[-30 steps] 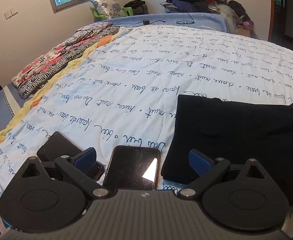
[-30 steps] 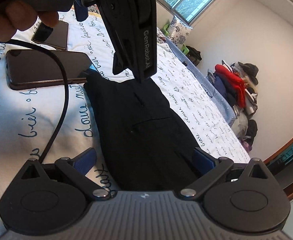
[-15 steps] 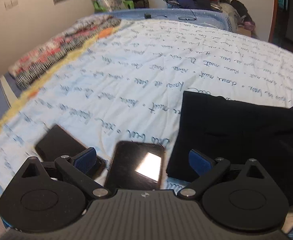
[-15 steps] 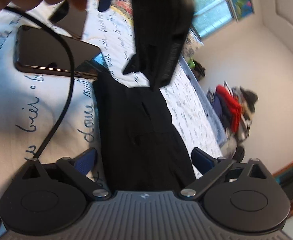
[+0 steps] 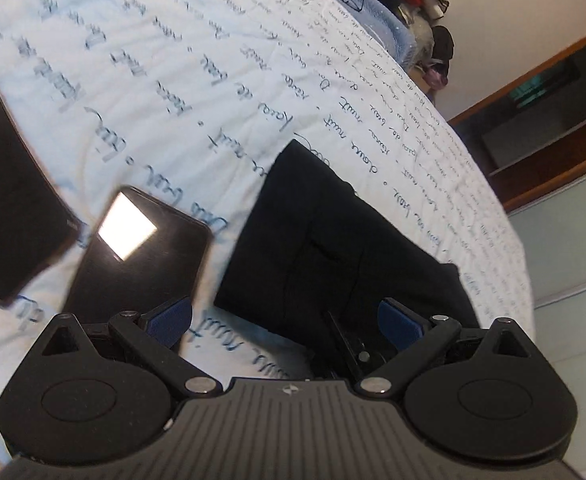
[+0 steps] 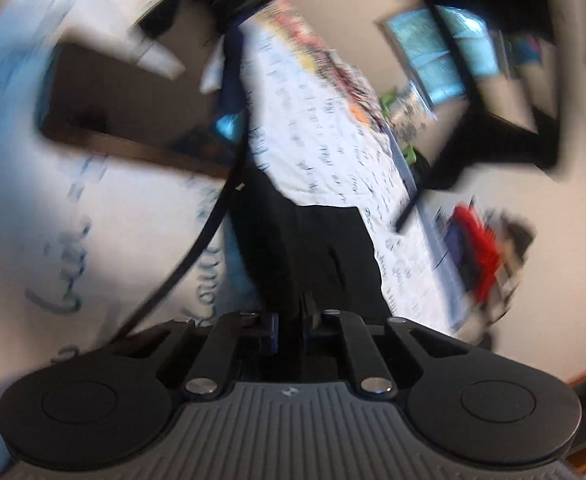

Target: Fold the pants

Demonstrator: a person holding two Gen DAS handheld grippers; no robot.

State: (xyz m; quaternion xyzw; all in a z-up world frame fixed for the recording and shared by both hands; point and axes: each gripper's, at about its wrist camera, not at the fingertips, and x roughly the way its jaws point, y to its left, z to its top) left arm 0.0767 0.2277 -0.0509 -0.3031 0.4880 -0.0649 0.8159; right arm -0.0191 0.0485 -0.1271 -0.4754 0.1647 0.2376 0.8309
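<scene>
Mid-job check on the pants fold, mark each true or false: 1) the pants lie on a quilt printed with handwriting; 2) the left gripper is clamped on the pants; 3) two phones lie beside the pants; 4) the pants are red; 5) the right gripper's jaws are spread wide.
1) True: the black pants lie on the script-printed quilt.
2) False: the left gripper is open, its pads apart and pressing on nothing.
3) True: a phone with a bright reflection and a second dark phone lie next to them.
4) False: they are black; the red is in a clothes pile off the bed.
5) False: the right gripper is closing, pads nearly together, on the pants' near edge.
</scene>
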